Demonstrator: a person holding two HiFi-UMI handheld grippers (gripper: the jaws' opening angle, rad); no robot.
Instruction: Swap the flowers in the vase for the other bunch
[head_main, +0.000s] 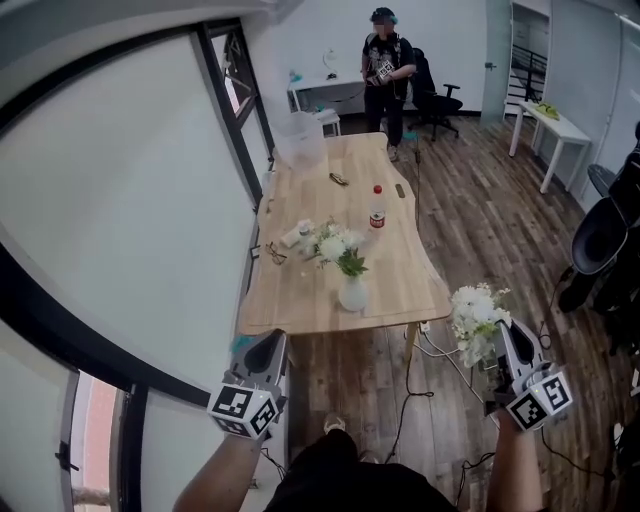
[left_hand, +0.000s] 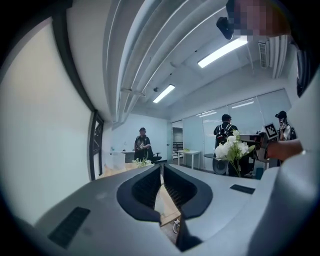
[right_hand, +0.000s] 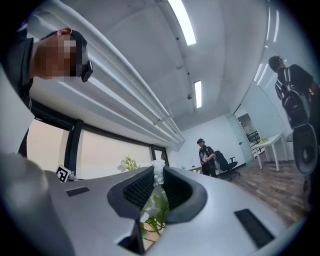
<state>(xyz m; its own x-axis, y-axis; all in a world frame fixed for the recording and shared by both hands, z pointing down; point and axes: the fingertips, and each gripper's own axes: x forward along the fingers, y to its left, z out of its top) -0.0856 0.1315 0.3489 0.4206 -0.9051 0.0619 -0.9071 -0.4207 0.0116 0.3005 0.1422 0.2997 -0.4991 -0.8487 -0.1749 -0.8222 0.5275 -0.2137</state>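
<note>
- The left hand-held gripper (head_main: 268, 345) has its jaws together with nothing between them. In the left gripper view the two pads meet at the tips (left_hand: 161, 168).
- It is held off the near-left corner of the worktop (head_main: 400, 290), beside the window wall.
- The right hand-held gripper (head_main: 502, 330) is clamped on a bunch (head_main: 477, 312) of white flowers with green leaves.
- In the right gripper view a white bloom (right_hand: 158, 172) sits between the jaw tips, and leaves show lower in the gap.
- The bunch is held over the wooden floor (head_main: 480, 220), off the near-right corner of the worktop and apart from it.
- A white vase (head_main: 352, 295) stands upright near the near edge of the worktop.
- The vase holds white flowers (head_main: 336, 244) that lean toward the far left.
- A bottle (head_main: 377, 208) with a red cap stands upright beyond the vase, apart from it.
- A person (head_main: 388, 60) stands past the far end of the worktop.
</note>
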